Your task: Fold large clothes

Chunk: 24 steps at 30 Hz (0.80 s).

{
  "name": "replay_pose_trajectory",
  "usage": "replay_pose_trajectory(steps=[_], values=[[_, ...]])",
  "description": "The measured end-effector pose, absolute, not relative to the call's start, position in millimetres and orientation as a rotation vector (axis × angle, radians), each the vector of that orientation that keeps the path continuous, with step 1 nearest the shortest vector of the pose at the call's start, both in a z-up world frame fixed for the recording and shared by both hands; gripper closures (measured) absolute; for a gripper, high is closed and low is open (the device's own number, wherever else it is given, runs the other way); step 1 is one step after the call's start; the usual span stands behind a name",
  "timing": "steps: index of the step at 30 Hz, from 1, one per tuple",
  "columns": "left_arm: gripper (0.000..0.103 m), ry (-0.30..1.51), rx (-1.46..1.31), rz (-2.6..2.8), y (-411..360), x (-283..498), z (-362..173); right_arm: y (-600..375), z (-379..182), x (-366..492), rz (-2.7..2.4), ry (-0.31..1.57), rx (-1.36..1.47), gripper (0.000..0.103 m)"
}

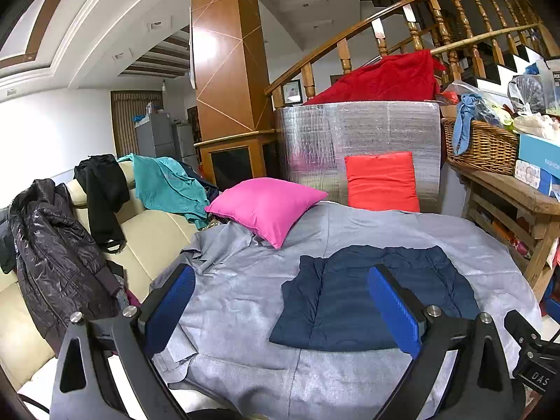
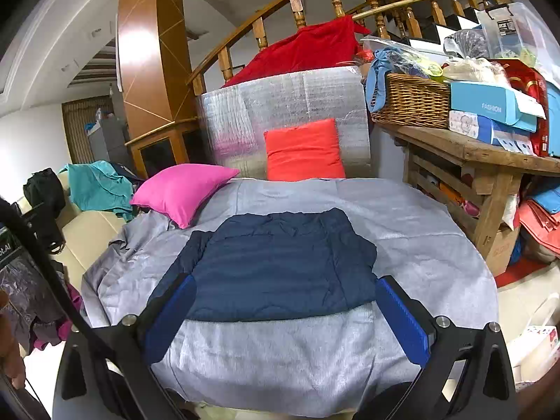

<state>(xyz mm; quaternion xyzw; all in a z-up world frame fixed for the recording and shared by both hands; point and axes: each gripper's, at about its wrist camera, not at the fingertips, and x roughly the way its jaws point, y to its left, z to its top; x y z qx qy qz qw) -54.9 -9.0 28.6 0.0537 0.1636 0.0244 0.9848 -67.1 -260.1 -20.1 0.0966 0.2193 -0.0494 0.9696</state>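
Observation:
A dark navy quilted garment (image 1: pixel 371 297) (image 2: pixel 276 262) lies folded flat on a grey-covered surface (image 1: pixel 245 280) (image 2: pixel 402 224). My left gripper (image 1: pixel 283 301) hovers above the near edge of the surface, its blue pads wide apart and empty, with the garment ahead and to the right. My right gripper (image 2: pixel 285 311) is also open with nothing held, and sits just in front of the garment's near edge. A glossy dark puffer jacket (image 1: pixel 52 259) hangs over the cream sofa at the left.
A pink cushion (image 1: pixel 266 206) (image 2: pixel 182 189) and an orange cushion (image 1: pixel 381 182) (image 2: pixel 304 150) rest at the back of the surface. Black and teal clothes (image 1: pixel 161 182) drape the cream sofa (image 1: pixel 147 231). A wooden bench (image 2: pixel 483 161) with a wicker basket and boxes stands right.

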Motion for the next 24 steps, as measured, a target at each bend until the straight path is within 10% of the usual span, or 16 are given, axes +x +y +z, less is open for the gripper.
replay_pose_trajectory(steps=[24], values=[[0.004,0.338,0.107,0.050,-6.7,-53.5,26.7,-256.6,-21.0,-66.4,-0.096,0.443,0.195,0.000]])
